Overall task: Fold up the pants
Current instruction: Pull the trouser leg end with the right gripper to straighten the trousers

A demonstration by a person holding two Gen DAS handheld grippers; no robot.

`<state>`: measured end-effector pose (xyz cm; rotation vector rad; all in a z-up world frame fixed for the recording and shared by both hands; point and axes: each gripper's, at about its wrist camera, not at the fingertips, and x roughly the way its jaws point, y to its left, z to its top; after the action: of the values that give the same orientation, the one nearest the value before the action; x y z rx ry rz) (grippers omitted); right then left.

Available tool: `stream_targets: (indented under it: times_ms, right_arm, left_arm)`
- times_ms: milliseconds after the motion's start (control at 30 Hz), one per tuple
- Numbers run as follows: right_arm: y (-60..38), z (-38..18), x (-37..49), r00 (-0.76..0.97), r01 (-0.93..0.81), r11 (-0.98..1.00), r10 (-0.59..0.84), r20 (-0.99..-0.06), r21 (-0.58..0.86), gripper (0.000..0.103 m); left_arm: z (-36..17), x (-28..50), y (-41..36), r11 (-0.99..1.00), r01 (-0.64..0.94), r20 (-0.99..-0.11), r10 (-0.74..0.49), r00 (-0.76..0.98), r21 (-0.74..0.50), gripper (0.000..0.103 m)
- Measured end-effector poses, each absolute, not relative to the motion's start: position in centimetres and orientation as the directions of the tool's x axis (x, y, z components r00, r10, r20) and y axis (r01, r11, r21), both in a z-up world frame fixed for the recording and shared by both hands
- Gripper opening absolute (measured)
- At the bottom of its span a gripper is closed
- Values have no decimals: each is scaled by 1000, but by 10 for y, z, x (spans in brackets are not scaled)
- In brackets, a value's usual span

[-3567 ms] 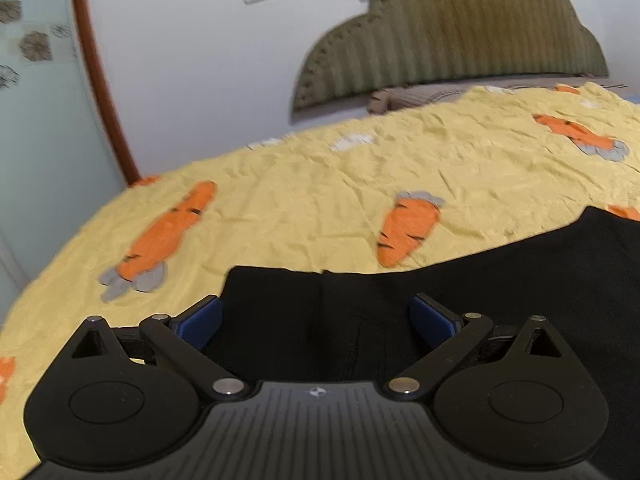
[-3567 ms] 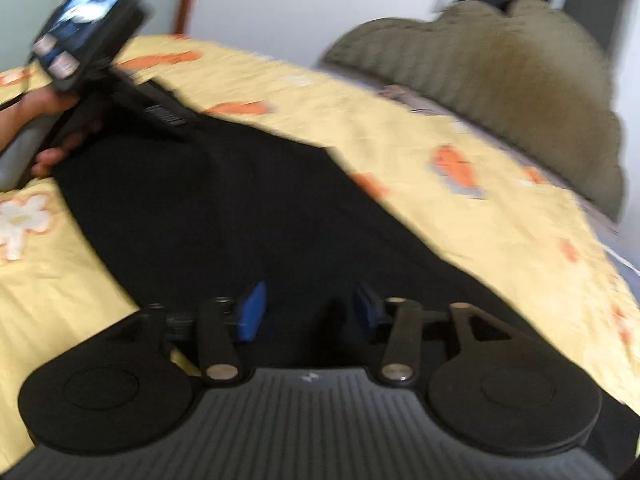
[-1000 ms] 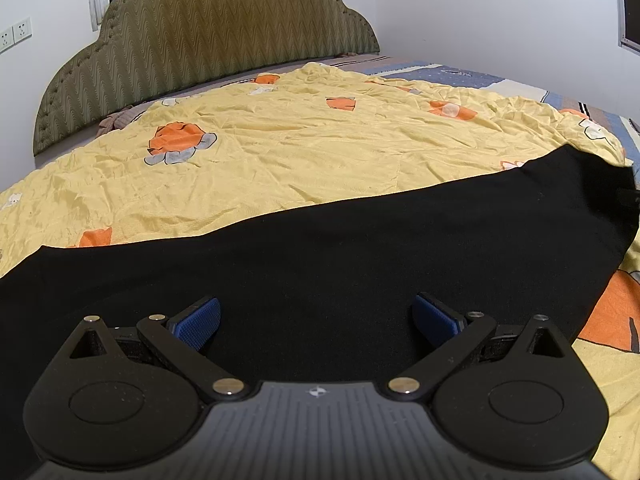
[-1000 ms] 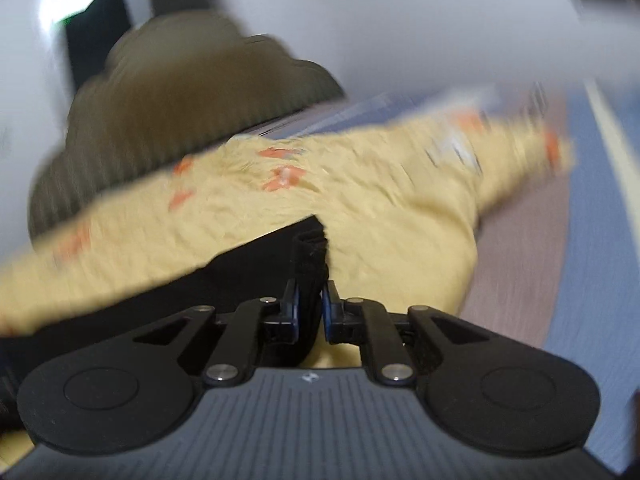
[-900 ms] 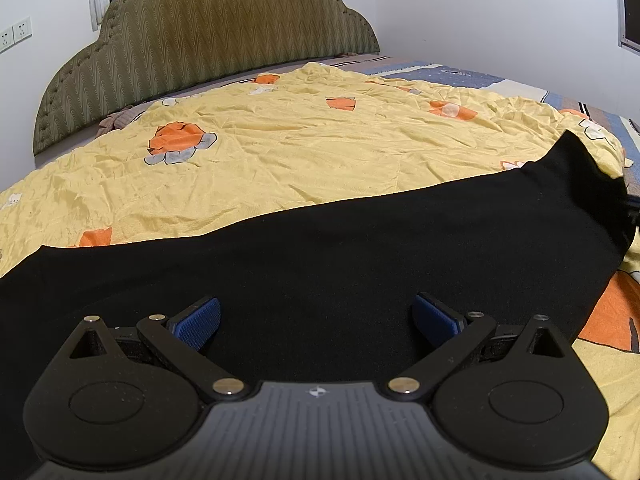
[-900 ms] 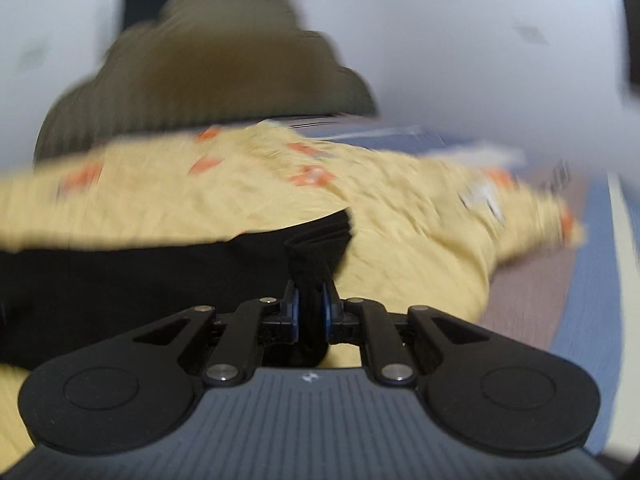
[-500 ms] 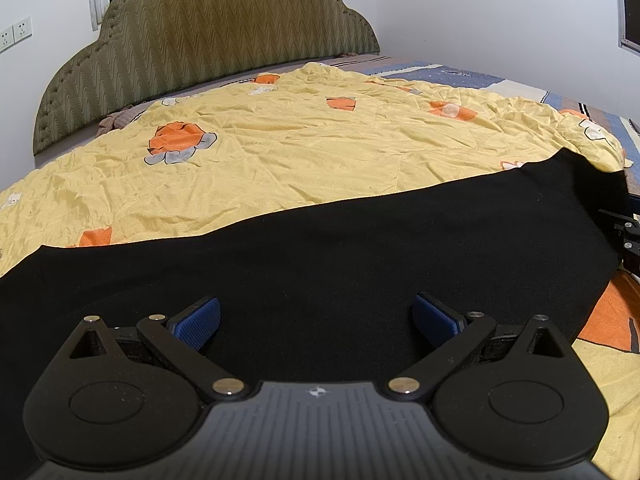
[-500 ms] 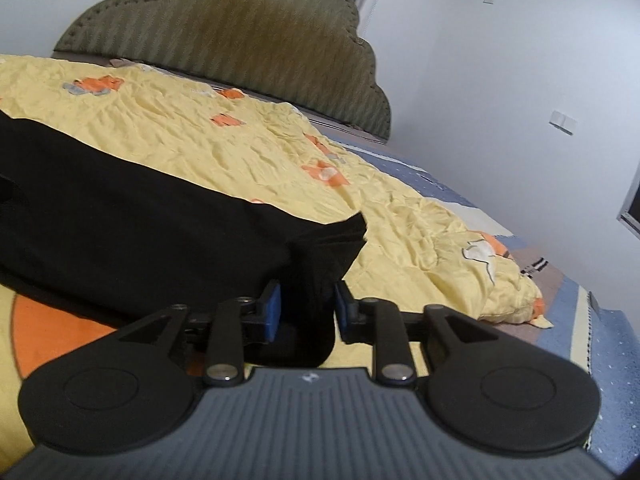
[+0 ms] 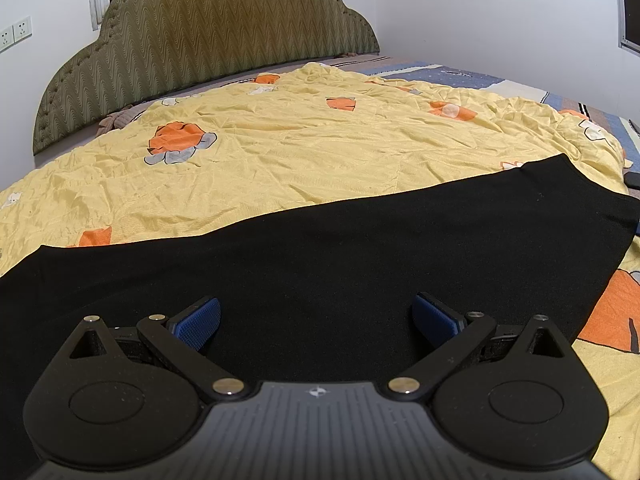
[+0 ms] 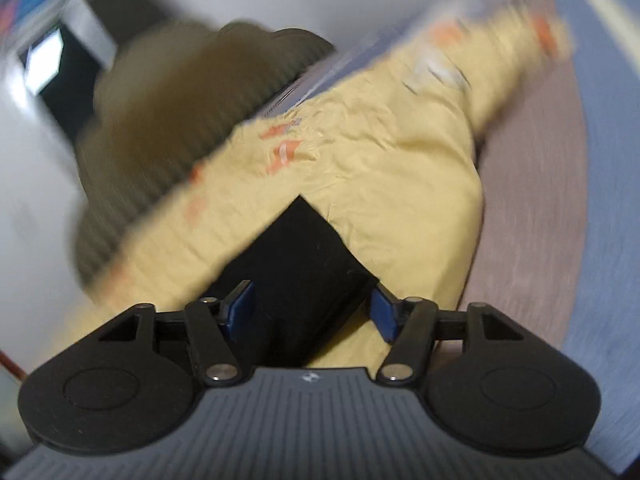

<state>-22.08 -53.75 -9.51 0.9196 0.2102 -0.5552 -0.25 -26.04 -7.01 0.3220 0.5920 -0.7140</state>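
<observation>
Flatly spread black pants point(image 9: 340, 264), both hand-held grippers apart, right one point(image 10: 312, 312) opening.

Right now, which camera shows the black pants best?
The left wrist view: sharp, with the pants spread flat across the yellow blanket. The right wrist view is blurry and shows only one corner of them.

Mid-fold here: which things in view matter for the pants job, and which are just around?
For the job:
- black pants, spread flat on the bed
- left claw, open above them
- right claw, jaws opening, pants corner lying loose between them

Just around:
- yellow carrot-print quilt
- green headboard
- wall sockets
</observation>
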Motion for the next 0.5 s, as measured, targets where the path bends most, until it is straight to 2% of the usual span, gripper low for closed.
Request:
stream_targets:
  times_ms: [33, 100, 133, 200, 233, 300, 400, 500]
  right_arm:
    - [-545, -103, -230, 871, 480, 405, -327, -366, 778, 59]
    - [-554, -120, -240, 913, 381, 277, -266, -310, 882, 50]
    - [-555, -128, -241, 922, 352, 236, -254, -292, 906, 46]
    - [-557, -138, -242, 920, 340, 180, -265, -287, 923, 29]
    - [-558, -142, -241, 918, 338, 161, -272, -287, 927, 26]
    - [-559, -144, -238, 906, 359, 157, -294, -304, 920, 11]
    - [-557, -142, -234, 891, 391, 173, -316, -325, 904, 9]
    - [-543, -121, -220, 853, 488, 298, -363, -376, 820, 9]
  left_arm:
    - [-70, -3, -260, 717, 692, -607, -517, 603, 78, 103]
    - [-70, -3, -260, 717, 692, -607, -516, 604, 79, 103]
    - [-70, -3, -260, 717, 693, -607, -517, 604, 78, 103]
    - [-70, -3, -260, 717, 693, -607, -517, 603, 78, 103]
    - [-70, -3, -260, 717, 693, -607, -517, 603, 77, 103]
    - [-70, -3, -260, 717, 693, -607, -517, 603, 77, 103]
    - [-70, -3, -260, 717, 693, -607, -517, 603, 77, 103]
    - [-70, -3, -261, 718, 692, -612, -513, 603, 80, 103]
